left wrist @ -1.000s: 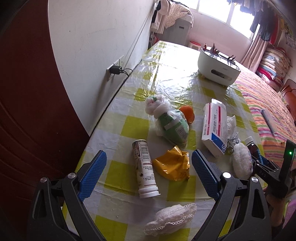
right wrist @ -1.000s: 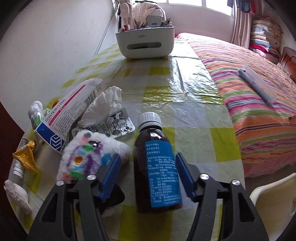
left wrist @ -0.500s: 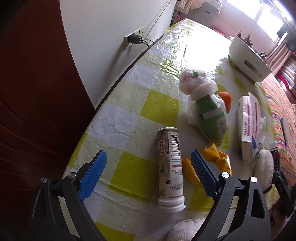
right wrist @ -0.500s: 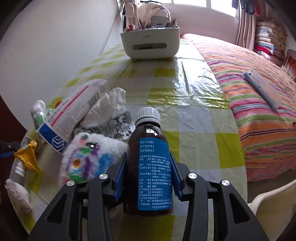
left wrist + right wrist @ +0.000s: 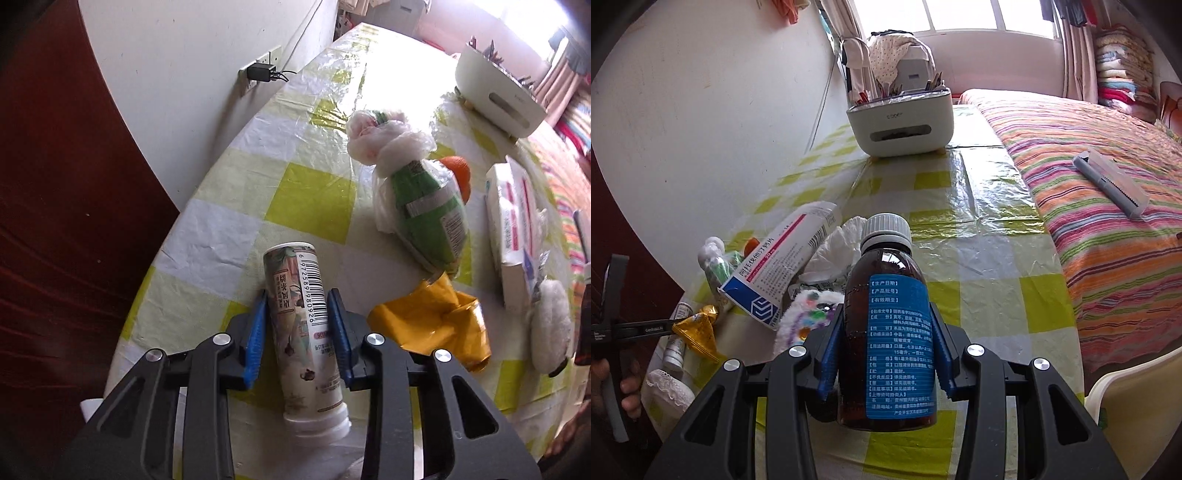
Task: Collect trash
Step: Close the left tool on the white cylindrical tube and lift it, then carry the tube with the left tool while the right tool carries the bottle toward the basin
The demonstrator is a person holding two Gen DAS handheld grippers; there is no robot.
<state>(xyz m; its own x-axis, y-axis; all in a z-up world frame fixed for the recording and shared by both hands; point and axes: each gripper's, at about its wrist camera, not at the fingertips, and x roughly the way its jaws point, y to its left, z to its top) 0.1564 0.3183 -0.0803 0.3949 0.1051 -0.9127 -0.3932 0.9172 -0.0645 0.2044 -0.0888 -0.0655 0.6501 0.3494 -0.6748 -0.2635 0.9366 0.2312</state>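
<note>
While both hands are busy, the coming lift hangs on how each container lies between its blue pads.

Left fingers: the left gripper (image 5: 297, 328) has just been closing, and its pads now press either flank of the white tube (image 5: 303, 325); the left pad (image 5: 255, 334) sits flat against the printed side.
Tube's axis: it lies flat on the checked tablecloth (image 5: 310, 195), long axis running six to twelve o'clock in the left wrist view, cap end at six toward the hand, base at twelve. The pads cross it near mid-length, so I judge it should come up level.
Beyond the tube: a crumpled gold wrapper (image 5: 432, 328) at three o'clock, just beside the right pad; a bagged green bottle (image 5: 428, 214) at one o'clock, apart.
Right fingers: the right gripper (image 5: 886, 350) is clamped on the brown medicine bottle (image 5: 886, 325), cap pointing to twelve o'clock, pads on its lower body.
Beyond the bottle: a medicine box (image 5: 783, 269) at ten o'clock, a fuzzy white ball (image 5: 809, 314) close at nine.
Nearer hand: left owns the tube, right the bottle.
</note>
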